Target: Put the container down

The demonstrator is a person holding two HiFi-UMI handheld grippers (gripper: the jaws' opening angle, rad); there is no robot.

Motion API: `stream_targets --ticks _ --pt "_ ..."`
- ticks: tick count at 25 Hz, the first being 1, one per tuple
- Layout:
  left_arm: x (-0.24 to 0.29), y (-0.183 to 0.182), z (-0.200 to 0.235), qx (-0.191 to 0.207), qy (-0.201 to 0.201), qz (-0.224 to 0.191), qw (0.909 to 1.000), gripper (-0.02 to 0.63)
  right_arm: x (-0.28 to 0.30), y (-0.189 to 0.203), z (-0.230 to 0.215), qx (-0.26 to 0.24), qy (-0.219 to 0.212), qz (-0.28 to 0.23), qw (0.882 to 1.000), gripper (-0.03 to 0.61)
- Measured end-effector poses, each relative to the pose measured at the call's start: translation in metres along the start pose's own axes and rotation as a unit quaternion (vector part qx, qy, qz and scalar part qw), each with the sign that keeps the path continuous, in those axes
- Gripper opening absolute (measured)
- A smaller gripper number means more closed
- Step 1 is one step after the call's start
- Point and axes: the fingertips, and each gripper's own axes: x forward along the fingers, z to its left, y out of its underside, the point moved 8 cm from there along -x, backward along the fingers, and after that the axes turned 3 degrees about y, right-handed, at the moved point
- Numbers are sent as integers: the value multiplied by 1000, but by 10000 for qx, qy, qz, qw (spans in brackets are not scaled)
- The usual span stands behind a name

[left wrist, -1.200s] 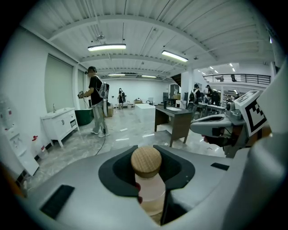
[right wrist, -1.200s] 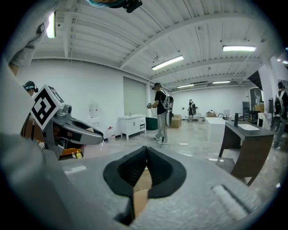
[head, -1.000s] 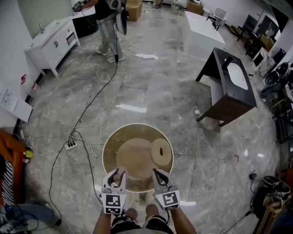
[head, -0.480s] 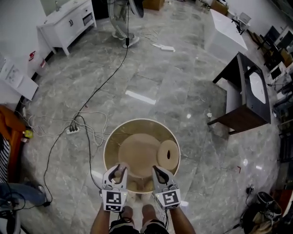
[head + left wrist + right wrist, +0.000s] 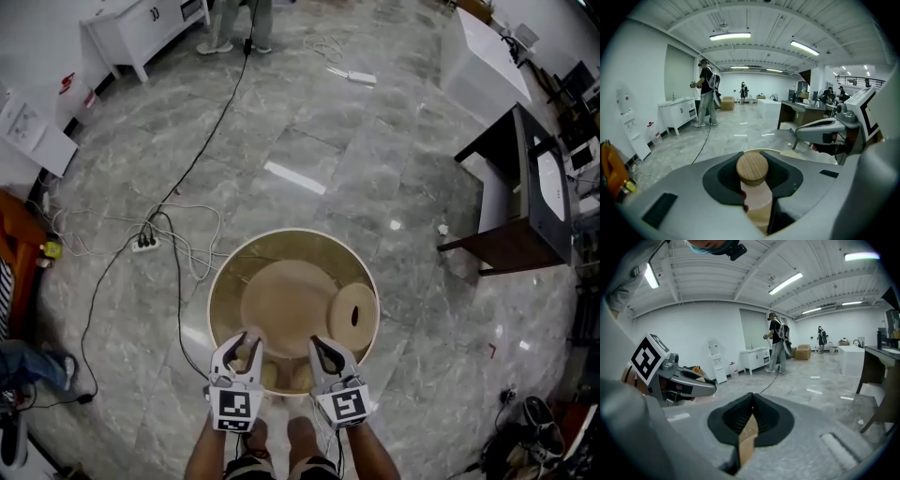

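Container [image 5: 281, 246] plain tan wood. Floor [image 5: 309, 141] grey marble, white veins. Left gripper [image 5: 239, 349] & right gripper [image 5: 328, 352] grey/blk, b/w marker cubes [image 5: 232, 410]. Cabinet [image 5: 141, 33] white.

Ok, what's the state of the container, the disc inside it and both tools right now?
Container: upright, open-topped, held at its near rim.
Disc: inside, tilted against the right wall.
Left tool: shut on a wooden peg at the rim.
Right tool: shut on the container's thin edge.
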Motion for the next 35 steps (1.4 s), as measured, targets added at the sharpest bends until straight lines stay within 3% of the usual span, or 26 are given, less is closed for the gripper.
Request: stream_targets --ticks 35 --pt "131 187 45 -346 -85 545 9979 119 120 192 0 341 -335 611 9970 -2"
